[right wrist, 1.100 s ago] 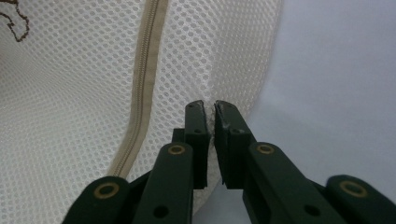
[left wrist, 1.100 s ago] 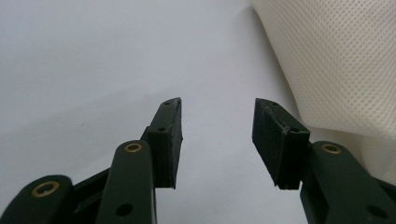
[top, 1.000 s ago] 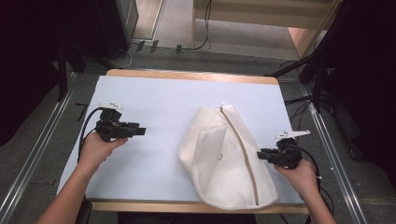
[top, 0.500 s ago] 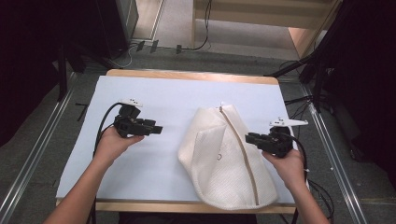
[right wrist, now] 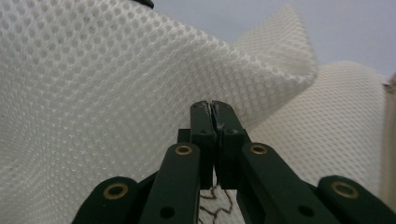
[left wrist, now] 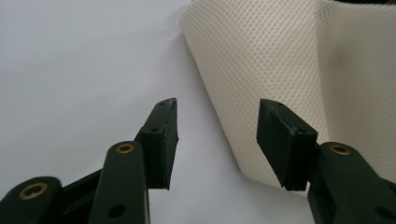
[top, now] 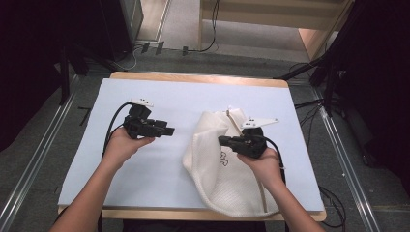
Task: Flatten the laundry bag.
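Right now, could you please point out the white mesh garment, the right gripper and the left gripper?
white mesh garment (top: pixel 217 186): high view, lower body fabric.
right gripper (top: pixel 223 140): high view, closed jaw tips.
left gripper (left wrist: pixel 217 140): left gripper view, between fingertips.

Both grippers, the left gripper (top: pixel 167 130) and the right gripper (top: pixel 222 140), are matt black, with blocky bodies and two flat-linked arms each, pinned by brass-ringed rivets. Each arm ends in a thick rectangular black pad (left wrist: pixel 163 135) with small screw holes in its side. A white three-cornered plate (top: pixel 259 122) sits atop each body, and a black cable (top: pixel 112 128) loops off the rear. The forearms are bare, without sleeves.
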`<state>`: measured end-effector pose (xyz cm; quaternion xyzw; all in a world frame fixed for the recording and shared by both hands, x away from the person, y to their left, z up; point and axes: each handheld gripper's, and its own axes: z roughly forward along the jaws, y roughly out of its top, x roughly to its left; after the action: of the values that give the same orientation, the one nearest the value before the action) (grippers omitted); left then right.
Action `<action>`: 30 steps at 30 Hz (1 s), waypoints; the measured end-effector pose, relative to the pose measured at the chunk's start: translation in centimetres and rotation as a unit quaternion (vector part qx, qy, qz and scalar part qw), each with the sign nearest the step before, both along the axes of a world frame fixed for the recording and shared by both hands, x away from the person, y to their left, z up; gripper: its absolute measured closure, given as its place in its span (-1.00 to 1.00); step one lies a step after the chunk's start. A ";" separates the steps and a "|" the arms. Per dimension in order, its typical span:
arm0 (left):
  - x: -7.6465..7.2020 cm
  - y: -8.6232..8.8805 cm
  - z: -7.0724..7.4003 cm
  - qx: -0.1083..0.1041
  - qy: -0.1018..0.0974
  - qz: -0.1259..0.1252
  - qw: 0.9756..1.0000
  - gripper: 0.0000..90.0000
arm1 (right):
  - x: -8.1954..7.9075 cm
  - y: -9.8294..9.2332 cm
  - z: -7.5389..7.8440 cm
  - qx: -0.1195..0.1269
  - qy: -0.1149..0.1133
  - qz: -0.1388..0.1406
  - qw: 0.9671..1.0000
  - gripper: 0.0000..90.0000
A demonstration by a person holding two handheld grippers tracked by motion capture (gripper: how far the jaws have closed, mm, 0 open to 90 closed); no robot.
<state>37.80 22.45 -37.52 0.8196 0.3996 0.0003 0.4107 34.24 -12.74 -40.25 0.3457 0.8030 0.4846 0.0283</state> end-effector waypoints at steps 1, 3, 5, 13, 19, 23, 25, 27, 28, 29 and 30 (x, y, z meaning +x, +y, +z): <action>0.0 0.2 0.0 -0.004 0.000 0.002 1.000 0.09 | 0.4 1.2 -0.7 -0.008 0.003 0.007 1.000 0.98; 0.1 0.4 0.0 -0.005 0.000 0.003 1.000 0.09 | 0.6 1.6 -0.9 -0.012 0.004 0.009 1.000 0.98; 0.2 0.6 0.0 -0.010 0.000 0.006 1.000 0.09 | 1.2 3.0 -1.9 -0.019 0.011 0.015 1.000 0.99; 0.6 0.3 1.0 -0.014 -0.004 0.002 1.000 0.07 | 1.9 5.7 -4.1 -0.048 0.016 0.026 0.998 0.99; 1.2 -1.7 0.9 -0.002 -0.006 -0.012 1.000 0.05 | 2.1 7.5 -5.7 -0.069 0.019 0.037 0.997 1.00; 1.8 -2.5 0.5 0.002 -0.002 -0.015 1.000 0.01 | 1.8 8.1 -5.9 -0.070 0.010 0.038 0.997 1.00; 2.4 -3.4 -0.3 -0.002 0.014 -0.021 1.000 -0.02 | 1.8 8.0 -5.8 -0.070 0.007 0.039 0.997 1.00; 2.3 -3.8 -0.6 0.006 0.023 -0.033 0.999 -0.04 | 1.8 7.9 -5.7 -0.073 0.006 0.038 0.997 1.00; 2.3 -3.8 -0.6 0.006 0.023 -0.033 0.999 -0.04 | 1.8 7.9 -5.7 -0.073 0.006 0.038 0.997 1.00; 2.1 -3.8 -0.3 0.014 0.016 -0.035 0.999 -0.02 | 1.7 8.0 -5.7 -0.075 0.003 0.039 0.996 1.00; 2.0 -3.7 0.0 0.018 0.010 -0.035 0.999 -0.02 | 1.7 8.0 -5.7 -0.075 0.003 0.039 0.996 1.00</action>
<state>39.76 18.72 -37.48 0.8401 0.3750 -0.0151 0.3917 35.98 -4.78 -45.95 0.3124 0.8501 0.4226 0.0328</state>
